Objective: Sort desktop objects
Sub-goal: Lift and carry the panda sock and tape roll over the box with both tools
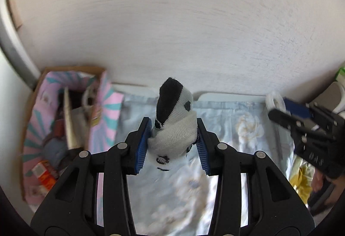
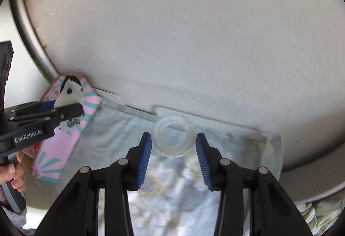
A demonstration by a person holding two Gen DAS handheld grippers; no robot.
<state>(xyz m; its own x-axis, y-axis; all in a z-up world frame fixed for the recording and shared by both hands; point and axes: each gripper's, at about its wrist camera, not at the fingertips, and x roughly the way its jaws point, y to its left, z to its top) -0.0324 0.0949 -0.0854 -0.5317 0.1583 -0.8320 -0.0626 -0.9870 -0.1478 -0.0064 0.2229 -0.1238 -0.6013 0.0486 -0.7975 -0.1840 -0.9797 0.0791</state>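
My left gripper (image 1: pixel 173 141) is shut on a rolled white sock with black patches (image 1: pixel 174 126), held up above the pale floral cloth (image 1: pixel 226 128). From the right wrist view the same sock (image 2: pixel 70 93) shows in the left gripper (image 2: pixel 64 111) over the pink patterned box (image 2: pixel 62 149). My right gripper (image 2: pixel 173 145) is shut on a clear roll of tape (image 2: pixel 173 136), its blue pads pressing both sides. In the left wrist view, the right gripper (image 1: pixel 278 111) holds that tape roll (image 1: pixel 273 101) at the far right.
An open pink and teal box (image 1: pixel 34 124) at the left holds several small items, packets and cloth. A white wall (image 1: pixel 172 20) rises right behind the table. A hand (image 2: pixel 13 177) grips the left tool's handle. Yellow cloth (image 1: pixel 301 180) lies at the right.
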